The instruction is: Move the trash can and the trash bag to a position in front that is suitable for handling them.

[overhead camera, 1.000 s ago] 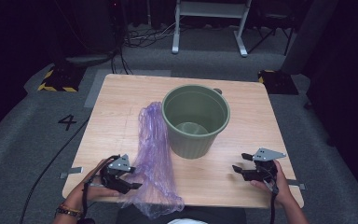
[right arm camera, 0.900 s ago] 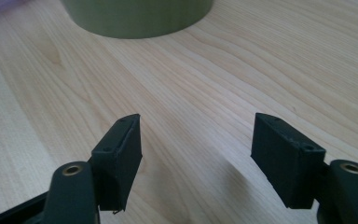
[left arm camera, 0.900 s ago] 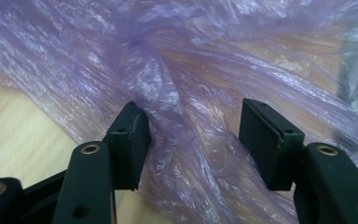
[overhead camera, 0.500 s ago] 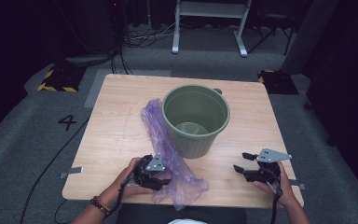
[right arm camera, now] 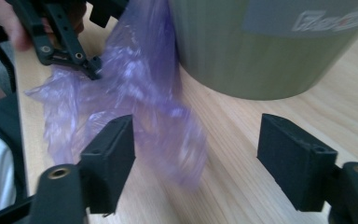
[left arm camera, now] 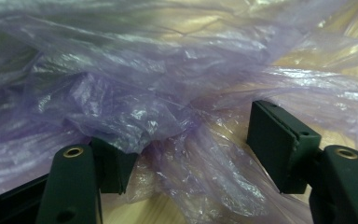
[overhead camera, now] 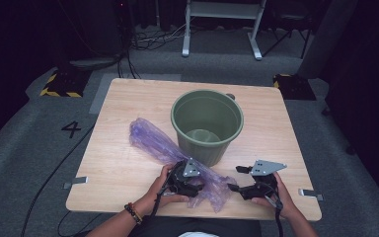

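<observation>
1. The purple plastic bag (overhead camera: 177, 153) lies crumpled on the bench (overhead camera: 118, 128), running from 9 o'clock of the green bucket (overhead camera: 207, 123) to its 6 o'clock.
2. The left gripper (overhead camera: 190, 180) has its fingers spread, just opening, with bag film between them, not pinched.
3. The right gripper (overhead camera: 244, 182), at 3 o'clock of the bag's end, has spread fingers, just opening, holding nothing.

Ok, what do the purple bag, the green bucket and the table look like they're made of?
Purple bag: thin plastic film, see-through, glossy, crinkled into shiny folds. Green bucket: probably moulded plastic, matte olive, smooth wall with a printed label in the right gripper view. Table: pale wood grain, possibly laminate, smooth with a light sheen.
</observation>
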`<state>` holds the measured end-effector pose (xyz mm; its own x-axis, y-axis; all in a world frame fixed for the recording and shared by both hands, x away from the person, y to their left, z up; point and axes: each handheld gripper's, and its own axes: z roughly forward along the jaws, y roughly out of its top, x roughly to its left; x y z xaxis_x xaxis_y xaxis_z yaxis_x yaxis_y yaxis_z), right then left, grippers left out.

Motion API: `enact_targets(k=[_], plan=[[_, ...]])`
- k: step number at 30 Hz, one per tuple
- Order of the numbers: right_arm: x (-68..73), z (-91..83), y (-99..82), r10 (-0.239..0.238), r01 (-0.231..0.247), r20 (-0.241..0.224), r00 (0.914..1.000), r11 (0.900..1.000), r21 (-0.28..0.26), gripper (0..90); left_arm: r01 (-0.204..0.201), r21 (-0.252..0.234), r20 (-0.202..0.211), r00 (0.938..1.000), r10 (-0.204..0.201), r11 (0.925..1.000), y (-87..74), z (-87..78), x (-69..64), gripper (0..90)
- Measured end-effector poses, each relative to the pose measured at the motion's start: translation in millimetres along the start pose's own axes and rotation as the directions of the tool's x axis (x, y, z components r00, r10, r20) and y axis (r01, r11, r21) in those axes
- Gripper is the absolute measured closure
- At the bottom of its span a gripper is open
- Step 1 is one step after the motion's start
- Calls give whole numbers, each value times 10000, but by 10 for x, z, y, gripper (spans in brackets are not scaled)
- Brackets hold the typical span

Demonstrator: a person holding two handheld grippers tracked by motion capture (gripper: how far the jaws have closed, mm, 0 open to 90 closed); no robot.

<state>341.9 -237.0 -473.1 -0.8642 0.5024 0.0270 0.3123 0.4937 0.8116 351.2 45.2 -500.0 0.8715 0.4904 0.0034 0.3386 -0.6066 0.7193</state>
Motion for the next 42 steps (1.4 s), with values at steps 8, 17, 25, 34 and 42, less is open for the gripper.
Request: enact_targets(k=[8, 17, 25, 34, 42], plan=[[-27, 301, -70, -208, 182, 261, 9994, 9949, 988, 457, -265, -463, 509, 9983, 289, 9986, 23, -69, -7, 259], [-277, 132, -207, -162, 72, 883, 9960, 9948, 1016, 852, -260, -1338, 54, 9996, 269, 9907, -73, -552, 174, 230], [-879, -157, -341, 500, -740, 2664, 9626, 9940, 807, 805, 106, -1252, -1078, 9939, -242, 9921, -310, -980, 623, 241], [-1011, -486, -177, 1565, -1710, 3905, 9072, 9853, 23, 307, 503, 70, -480, 9976, -499, 9987, -582, -915, 935, 288], [-525, -759, -149, 922, -867, 2655, 9597, 9957, -324, 263, 200, 598, -237, 9995, -187, 9980, -636, -842, 868, 394]])
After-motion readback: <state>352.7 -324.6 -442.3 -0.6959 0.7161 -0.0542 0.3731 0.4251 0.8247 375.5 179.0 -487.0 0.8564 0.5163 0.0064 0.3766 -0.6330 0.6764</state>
